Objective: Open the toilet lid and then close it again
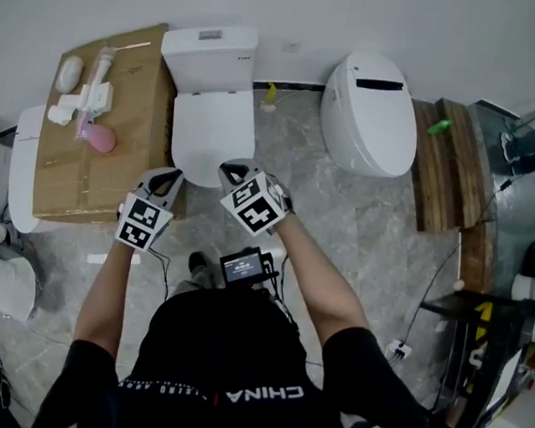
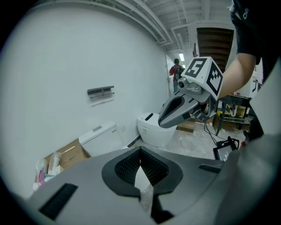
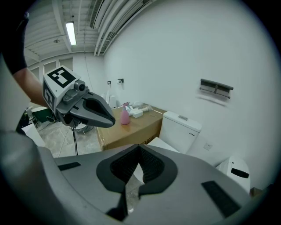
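Toilet lid lies down flat just ahead of and below both grippers, long axis running away toward the tank; right gripper looks nearer its front edge than left gripper, both with jaws closed on nothing.

- In the head view we cannot see the toilet lid's front rim, which lies under the right gripper's fingers.
- In the right gripper view, the lid beyond the fingers is mostly hidden by the gripper's body.
- Far past the left gripper's fingers, a person is too small to make out.
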A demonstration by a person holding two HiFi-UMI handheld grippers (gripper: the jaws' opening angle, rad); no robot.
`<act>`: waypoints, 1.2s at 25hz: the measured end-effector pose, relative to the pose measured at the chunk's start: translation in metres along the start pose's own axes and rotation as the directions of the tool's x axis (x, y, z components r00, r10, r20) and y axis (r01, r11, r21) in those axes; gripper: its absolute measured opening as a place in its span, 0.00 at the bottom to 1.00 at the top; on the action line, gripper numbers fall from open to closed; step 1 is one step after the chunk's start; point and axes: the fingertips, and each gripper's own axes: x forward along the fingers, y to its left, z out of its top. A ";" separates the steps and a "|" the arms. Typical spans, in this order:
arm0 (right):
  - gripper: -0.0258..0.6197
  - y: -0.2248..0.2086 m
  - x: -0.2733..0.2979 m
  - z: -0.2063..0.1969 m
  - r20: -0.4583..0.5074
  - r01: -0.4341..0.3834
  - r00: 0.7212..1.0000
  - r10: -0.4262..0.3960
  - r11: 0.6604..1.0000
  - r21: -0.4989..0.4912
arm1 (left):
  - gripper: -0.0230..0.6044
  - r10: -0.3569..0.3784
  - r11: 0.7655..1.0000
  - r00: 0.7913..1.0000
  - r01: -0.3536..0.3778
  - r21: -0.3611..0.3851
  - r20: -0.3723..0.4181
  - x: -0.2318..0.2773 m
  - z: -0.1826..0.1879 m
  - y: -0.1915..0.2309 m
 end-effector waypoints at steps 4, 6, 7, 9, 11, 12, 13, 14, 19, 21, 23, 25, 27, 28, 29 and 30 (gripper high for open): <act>0.06 -0.011 0.018 -0.026 -0.047 -0.034 0.998 0.033 0.999 -0.009 | 0.05 -0.033 0.999 0.998 0.034 0.015 -0.047 0.025 -0.013 -0.004; 0.06 -0.015 0.033 -0.042 -0.067 -0.049 0.997 0.049 0.999 -0.003 | 0.05 -0.054 0.998 0.996 0.056 0.023 -0.067 0.041 -0.026 -0.008; 0.06 -0.016 0.041 -0.050 -0.076 -0.055 0.996 0.055 0.998 0.000 | 0.05 -0.063 0.998 0.995 0.065 0.027 -0.077 0.050 -0.035 -0.010; 0.06 -0.018 0.063 -0.069 -0.092 -0.065 0.994 0.066 0.998 0.008 | 0.05 -0.083 0.996 0.992 0.086 0.028 -0.094 0.071 -0.056 -0.013; 0.06 -0.019 0.088 -0.091 -0.106 -0.076 0.991 0.078 0.997 0.024 | 0.05 -0.117 0.993 0.988 0.119 0.010 -0.100 0.095 -0.080 -0.020; 0.06 -0.019 0.101 -0.103 -0.114 -0.080 0.990 0.084 0.996 0.033 | 0.05 -0.130 0.991 0.986 0.131 0.003 -0.104 0.108 -0.093 -0.022; 0.06 -0.020 0.115 -0.116 -0.120 -0.083 0.989 0.088 0.996 0.042 | 0.05 -0.138 0.990 0.984 0.139 -0.002 -0.113 0.122 -0.108 -0.025; 0.06 -0.020 0.130 -0.130 -0.126 -0.086 0.988 0.091 0.995 0.049 | 0.05 -0.143 0.990 0.982 0.144 -0.004 -0.127 0.136 -0.125 -0.028; 0.06 -0.020 0.204 -0.207 -0.165 -0.098 0.981 0.100 0.995 0.023 | 0.06 -0.128 0.988 0.974 0.141 0.059 -0.186 0.205 -0.216 -0.043; 0.07 -0.018 0.231 -0.236 -0.178 -0.096 0.979 0.095 0.995 0.000 | 0.07 -0.115 0.988 0.972 0.133 0.077 -0.204 0.227 -0.250 -0.047; 0.10 -0.013 0.250 -0.260 -0.188 -0.107 0.977 0.104 0.994 -0.006 | 0.17 -0.108 0.987 0.969 0.131 0.090 -0.224 0.242 -0.277 -0.053; 0.15 -0.008 0.265 -0.275 -0.189 -0.118 0.975 0.113 0.993 -0.013 | 0.21 -0.092 0.987 0.967 0.121 0.108 -0.239 0.252 -0.296 -0.055; 0.18 -0.007 0.282 -0.291 -0.189 -0.119 0.976 0.109 0.992 -0.045 | 0.26 -0.066 0.983 0.965 0.106 0.150 -0.252 0.266 -0.315 -0.054; 0.21 -0.007 0.291 -0.299 -0.190 -0.119 0.976 0.104 0.991 -0.068 | 0.30 -0.053 0.979 0.964 0.102 0.179 -0.260 0.275 -0.326 -0.053; 0.24 -0.008 0.300 -0.306 -0.190 -0.118 0.977 0.098 0.988 -0.095 | 0.32 -0.041 0.973 0.962 0.099 0.208 -0.268 0.285 -0.336 -0.051; 0.26 -0.009 0.309 -0.312 -0.191 -0.116 0.978 0.090 0.985 -0.128 | 0.34 -0.030 0.967 0.961 0.097 0.235 -0.275 0.293 -0.345 -0.049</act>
